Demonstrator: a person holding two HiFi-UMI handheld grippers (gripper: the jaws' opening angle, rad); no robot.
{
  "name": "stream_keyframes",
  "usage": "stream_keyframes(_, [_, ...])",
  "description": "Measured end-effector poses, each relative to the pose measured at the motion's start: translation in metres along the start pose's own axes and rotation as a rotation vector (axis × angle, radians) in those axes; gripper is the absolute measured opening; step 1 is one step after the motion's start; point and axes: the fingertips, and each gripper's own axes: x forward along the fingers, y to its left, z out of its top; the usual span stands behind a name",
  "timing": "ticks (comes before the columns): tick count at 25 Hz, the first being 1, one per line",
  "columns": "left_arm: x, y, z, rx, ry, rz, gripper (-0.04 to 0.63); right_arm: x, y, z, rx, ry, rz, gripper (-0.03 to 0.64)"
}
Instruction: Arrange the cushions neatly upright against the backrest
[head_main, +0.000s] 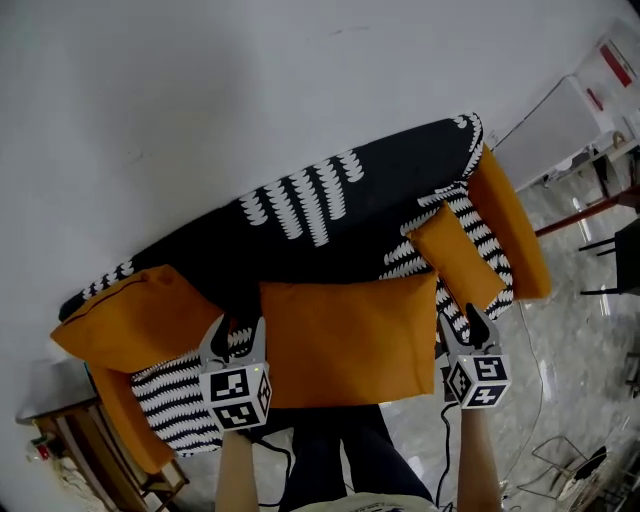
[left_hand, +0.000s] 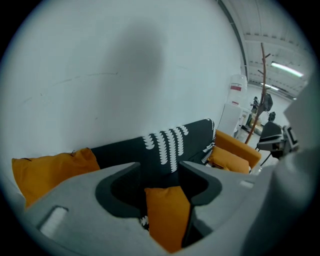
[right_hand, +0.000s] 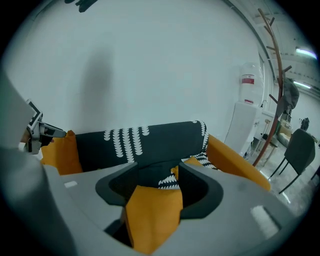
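The left gripper (head_main: 232, 332) and the right gripper (head_main: 470, 326) each pinch one side edge of the rectangular orange fabric cushion (head_main: 350, 340), holding it level before the black, white-patterned sofa backrest (head_main: 330, 205). It likely goes best with both sides kept even, the bottom edge set down first and the top then leaned back. The cushion hides the seat, so contact below cannot be told.
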Motion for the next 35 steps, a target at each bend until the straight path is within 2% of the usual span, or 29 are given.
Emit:
stream_keyframes(4, [0.022, 0.008, -0.027, -0.014, 0.047, -0.01, 0.247, 0.018, -0.002, -0.015, -0.01, 0.044, -0.025, 0.259])
stream_keyframes(10, [0.05, 0.021, -0.059, -0.026, 0.11, -0.039, 0.247, 0.038, -0.007, -0.042, 0.035, 0.087, -0.064, 0.259])
stream_keyframes(16, [0.084, 0.022, -0.084, -0.041, 0.168, -0.045, 0.247, 0.069, -0.015, -0.072, 0.047, 0.155, -0.047, 0.259])
stream_keyframes(21, [0.111, 0.014, -0.106, -0.057, 0.236, -0.068, 0.267, 0.093, -0.027, -0.096, 0.042, 0.211, -0.011, 0.262])
stream_keyframes(26, [0.144, 0.014, -0.135, -0.134, 0.308, -0.085, 0.297, 0.129, -0.041, -0.118, 0.012, 0.27, 0.055, 0.275])
stream_keyframes(35, [0.179, 0.02, -0.174, -0.072, 0.42, -0.085, 0.321, 0.175, -0.066, -0.162, -0.053, 0.419, 0.156, 0.31])
